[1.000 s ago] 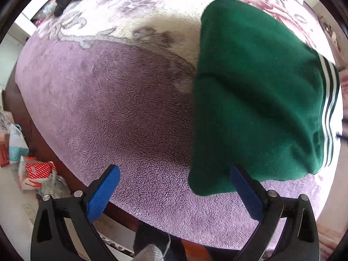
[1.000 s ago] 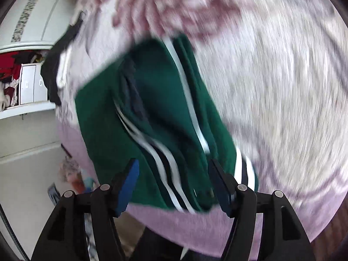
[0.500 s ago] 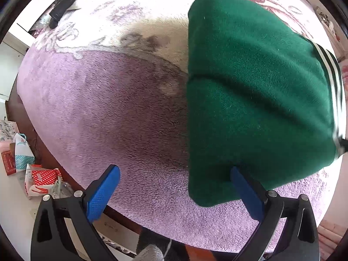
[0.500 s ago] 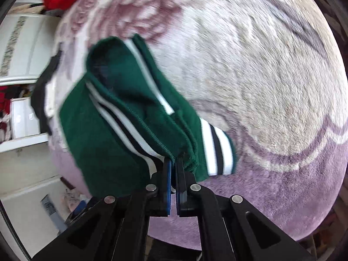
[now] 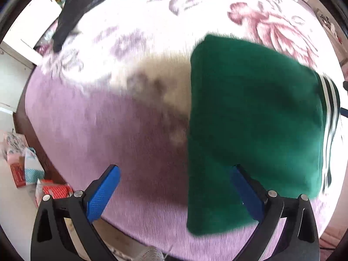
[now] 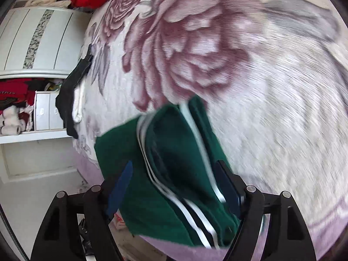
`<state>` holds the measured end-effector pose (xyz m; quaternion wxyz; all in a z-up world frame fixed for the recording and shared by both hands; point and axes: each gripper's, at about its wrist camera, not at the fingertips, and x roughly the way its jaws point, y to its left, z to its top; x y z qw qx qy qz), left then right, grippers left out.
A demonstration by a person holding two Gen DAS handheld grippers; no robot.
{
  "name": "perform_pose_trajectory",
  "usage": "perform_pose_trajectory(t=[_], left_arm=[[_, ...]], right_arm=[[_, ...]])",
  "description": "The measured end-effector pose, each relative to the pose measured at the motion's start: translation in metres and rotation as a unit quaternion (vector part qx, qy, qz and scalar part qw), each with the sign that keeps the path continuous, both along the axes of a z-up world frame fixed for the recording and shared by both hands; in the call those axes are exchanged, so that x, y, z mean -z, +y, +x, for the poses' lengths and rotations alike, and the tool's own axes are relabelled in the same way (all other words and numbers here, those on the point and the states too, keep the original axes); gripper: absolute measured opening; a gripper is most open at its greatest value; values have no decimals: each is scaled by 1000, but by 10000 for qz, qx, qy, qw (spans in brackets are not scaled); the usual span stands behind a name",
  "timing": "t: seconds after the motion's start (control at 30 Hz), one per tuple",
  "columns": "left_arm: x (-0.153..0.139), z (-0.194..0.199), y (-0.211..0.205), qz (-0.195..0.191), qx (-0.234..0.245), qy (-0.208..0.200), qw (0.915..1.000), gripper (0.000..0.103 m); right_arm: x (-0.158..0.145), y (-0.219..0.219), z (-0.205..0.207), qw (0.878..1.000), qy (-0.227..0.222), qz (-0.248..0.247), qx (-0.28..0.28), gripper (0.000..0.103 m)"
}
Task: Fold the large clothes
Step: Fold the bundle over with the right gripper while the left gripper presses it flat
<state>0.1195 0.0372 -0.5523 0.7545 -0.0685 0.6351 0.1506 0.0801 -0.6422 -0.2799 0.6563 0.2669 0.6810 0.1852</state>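
Green garment (image 5: 250, 117) near blanket (image 5: 108, 130) edge — open room beyond.

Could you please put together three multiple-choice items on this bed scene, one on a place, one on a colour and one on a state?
1. Where does the black garment lie, seen from the left wrist?
A. at the far left edge of the blanket
B. on top of the green garment
C. between the left fingers

2. What colour are the stripes on the green garment?
A. red and yellow
B. white and black
C. blue only

3. How does the right gripper stand?
A. shut flat on the blanket
B. open, fingers either side of the striped edge
C. shut on a red cloth

Answers:
1 A, it lies far from the green garment at the edge of the floral blanket.
2 B, white and black bands run along its edge.
3 B, the fingers have just opened and stand apart.
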Motion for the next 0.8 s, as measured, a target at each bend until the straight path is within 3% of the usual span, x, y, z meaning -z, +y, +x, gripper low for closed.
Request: perform_pose_trajectory(t=[0.1, 0.2, 0.23, 0.33, 0.4, 0.5, 0.6, 0.67, 0.73, 0.8], left_arm=[[4, 38, 7, 190, -23, -94, 9998, 103], [9, 66, 13, 262, 5, -146, 9995, 103], [9, 74, 13, 269, 33, -173, 9995, 103], [9, 91, 12, 304, 102, -223, 9992, 103], [13, 99, 13, 158, 124, -281, 9994, 103], [24, 110, 10, 147, 184, -165, 9996, 103], [29, 111, 12, 151, 138, -17, 9998, 103], [27, 106, 13, 151, 125, -31, 9998, 103], [23, 99, 13, 155, 104, -47, 9998, 103], [22, 93, 12, 183, 104, -35, 9998, 103]], right_arm=[[36, 31, 45, 9981, 358, 472, -170, 77], [58, 68, 63, 9982, 221, 258, -491, 3], [54, 69, 64, 9989, 161, 195, -389, 3], [12, 71, 73, 9975, -646, 56, -277, 2], [3, 68, 83, 9960, -838, -233, -198, 2], [42, 79, 94, 9959, -278, -789, -343, 2], [51, 79, 95, 9970, 75, -524, -569, 6], [40, 67, 88, 9972, 202, -301, -658, 26], [27, 48, 70, 9968, 167, -249, -739, 64], [23, 31, 45, 9957, 105, -262, -882, 81]])
